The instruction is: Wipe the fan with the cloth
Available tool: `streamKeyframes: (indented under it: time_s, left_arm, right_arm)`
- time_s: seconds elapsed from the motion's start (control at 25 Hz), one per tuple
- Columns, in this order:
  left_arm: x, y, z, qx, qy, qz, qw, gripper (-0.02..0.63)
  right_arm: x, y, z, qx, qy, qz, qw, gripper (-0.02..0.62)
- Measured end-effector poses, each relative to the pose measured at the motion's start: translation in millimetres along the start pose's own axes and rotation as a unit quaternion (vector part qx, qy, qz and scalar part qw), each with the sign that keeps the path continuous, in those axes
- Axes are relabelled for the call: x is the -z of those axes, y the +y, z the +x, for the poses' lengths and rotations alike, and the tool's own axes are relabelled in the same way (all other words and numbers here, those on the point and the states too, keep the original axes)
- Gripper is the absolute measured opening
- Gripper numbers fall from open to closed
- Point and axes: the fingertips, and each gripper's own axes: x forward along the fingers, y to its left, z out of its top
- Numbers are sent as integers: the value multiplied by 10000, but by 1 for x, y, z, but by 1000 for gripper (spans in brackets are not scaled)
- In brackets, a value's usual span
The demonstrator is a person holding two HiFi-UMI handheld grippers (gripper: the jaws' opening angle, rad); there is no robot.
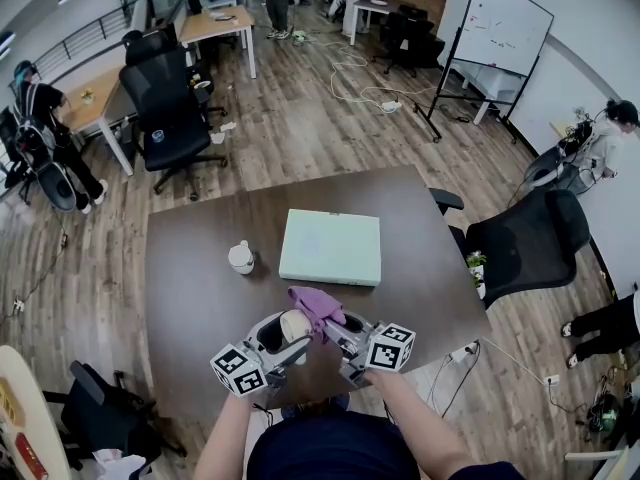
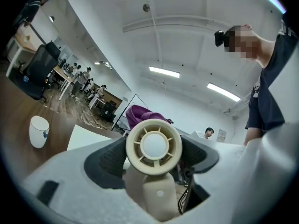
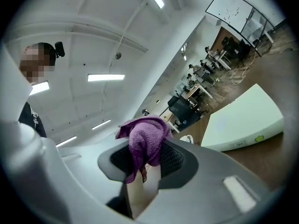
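A small cream fan (image 1: 293,325) is held up above the table's near edge, and my left gripper (image 1: 283,334) is shut on it. In the left gripper view the fan's round grille (image 2: 153,146) sits between the dark pads, facing the camera. My right gripper (image 1: 337,328) is shut on a purple cloth (image 1: 316,306), which lies against the fan's top right. In the right gripper view the cloth (image 3: 145,141) bulges out between the pads, with the cream fan body (image 3: 140,192) just beneath it. The cloth (image 2: 140,113) peeks over the fan from behind in the left gripper view.
On the brown table (image 1: 200,268) lie a flat white box (image 1: 331,247) in the middle and a white cup (image 1: 241,257) to its left. Black office chairs (image 1: 530,243) stand by the right side and beyond the far edge. People stand at the room's edges.
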Motion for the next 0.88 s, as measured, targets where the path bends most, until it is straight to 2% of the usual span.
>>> streamKeyframes:
  time_s: [0.28,0.44,0.64,0.88]
  left_arm:
    - [-17,6,-4,-11,-427,-395,9983,368]
    - [-25,10,-7,-75,-662,-586,9961,368]
    - [-35,19,-11,-260,-846,-651,9939,368]
    - [-42,23,-13,-361,-919,-633,9931,368]
  right_arm:
    - [13,3,6,-50,133,17,9999,124]
    - [22,5,5,-45,323,-136,9994,124]
    - [39,9,5,-120,655,-377,9971,124]
    - [55,15,3,-189,855,-379,9954,124]
